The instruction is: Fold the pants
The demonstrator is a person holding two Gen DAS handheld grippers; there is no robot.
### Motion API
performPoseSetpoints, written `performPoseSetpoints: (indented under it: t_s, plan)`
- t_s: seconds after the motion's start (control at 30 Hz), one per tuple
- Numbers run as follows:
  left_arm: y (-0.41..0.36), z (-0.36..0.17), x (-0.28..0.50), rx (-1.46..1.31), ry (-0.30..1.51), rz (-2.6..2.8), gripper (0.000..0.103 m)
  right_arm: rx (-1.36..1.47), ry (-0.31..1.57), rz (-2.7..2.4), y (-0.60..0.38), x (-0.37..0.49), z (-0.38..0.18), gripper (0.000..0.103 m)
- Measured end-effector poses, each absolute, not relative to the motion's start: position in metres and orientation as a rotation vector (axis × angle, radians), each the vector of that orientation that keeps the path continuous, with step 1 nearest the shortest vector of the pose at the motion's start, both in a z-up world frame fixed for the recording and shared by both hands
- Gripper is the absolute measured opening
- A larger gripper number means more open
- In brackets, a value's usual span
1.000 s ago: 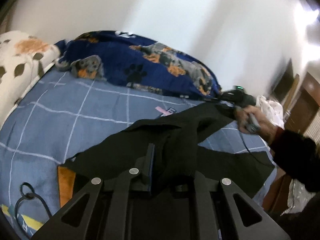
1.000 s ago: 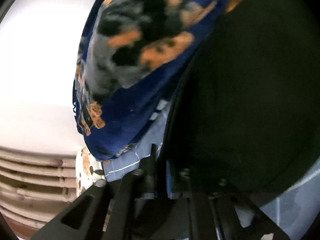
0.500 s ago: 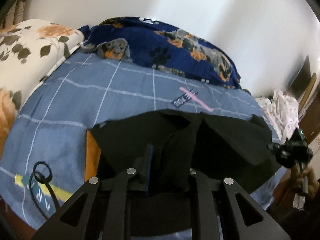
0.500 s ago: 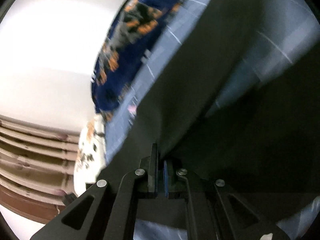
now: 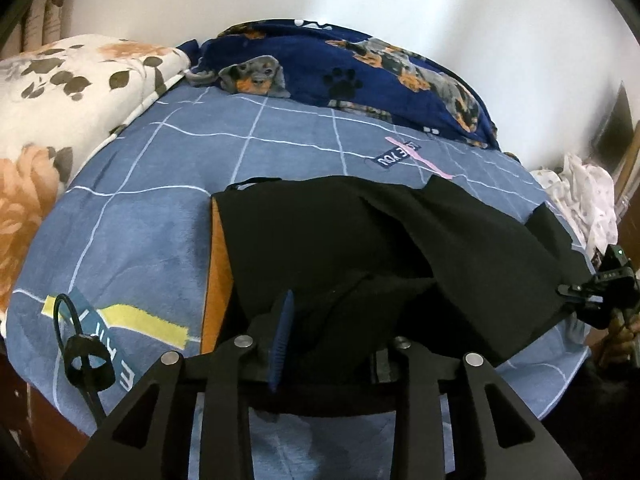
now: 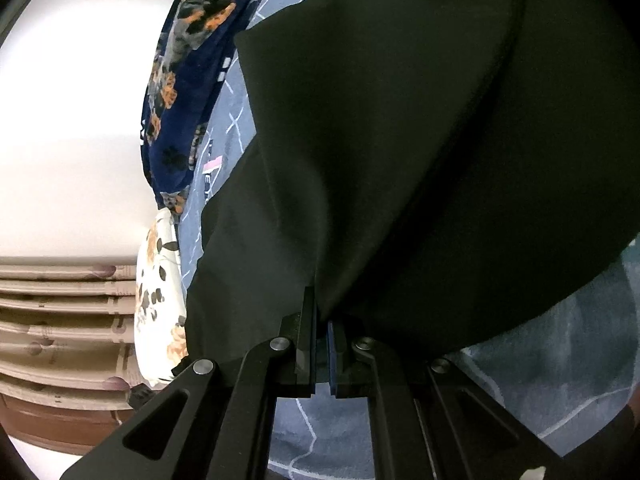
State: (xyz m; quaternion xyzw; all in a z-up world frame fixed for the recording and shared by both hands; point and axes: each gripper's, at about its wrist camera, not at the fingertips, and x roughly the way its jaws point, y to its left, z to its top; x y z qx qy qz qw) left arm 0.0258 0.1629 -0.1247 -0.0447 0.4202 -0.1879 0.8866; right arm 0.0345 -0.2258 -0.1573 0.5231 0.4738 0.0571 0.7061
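Bed [image 5: 152, 208] carries the pants [image 5: 360, 240], long axis crosswise. My left gripper [image 5: 332, 332] is opening, cloth still between; right gripper [image 6: 322, 332] stays pinched on the far end.

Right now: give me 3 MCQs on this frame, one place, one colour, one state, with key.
1. Where do the pants lie?
A. on the blue checked bedspread
B. on the floral pillow
C. on the floor

2. Colour of the pants?
A. white
B. black
C. orange

3. The right gripper is:
A. wide open, empty
B. shut on the pants
C. shut on a cable

Key: 1 A, the bedspread shows all round them; 2 B, the cloth is plain black in both views; 3 B, black cloth is pinched between its closed jaws.
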Motion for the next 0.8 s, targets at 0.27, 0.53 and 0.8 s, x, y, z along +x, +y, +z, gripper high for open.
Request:
performPoseSetpoints:
  t_s: [0.27, 0.53, 0.8]
  plan:
    - [0.172, -0.121, 0.031, -0.005, 0.866, -0.241, 0.072, 1.181, 1.067, 0.145, -0.219, 0.035, -0.167, 0.006]
    - [0.21, -0.117, 0.028, -0.002, 0.834, -0.091, 0.077, 1.199, 1.069, 0.167, -0.216, 0.037, -0.171, 0.006]
    - [0.244, -0.085, 0.014, -0.121, 0.771, 0.006, 0.077, 1.206, 1.064, 0.17, -0.217, 0.035, -0.174, 0.006]
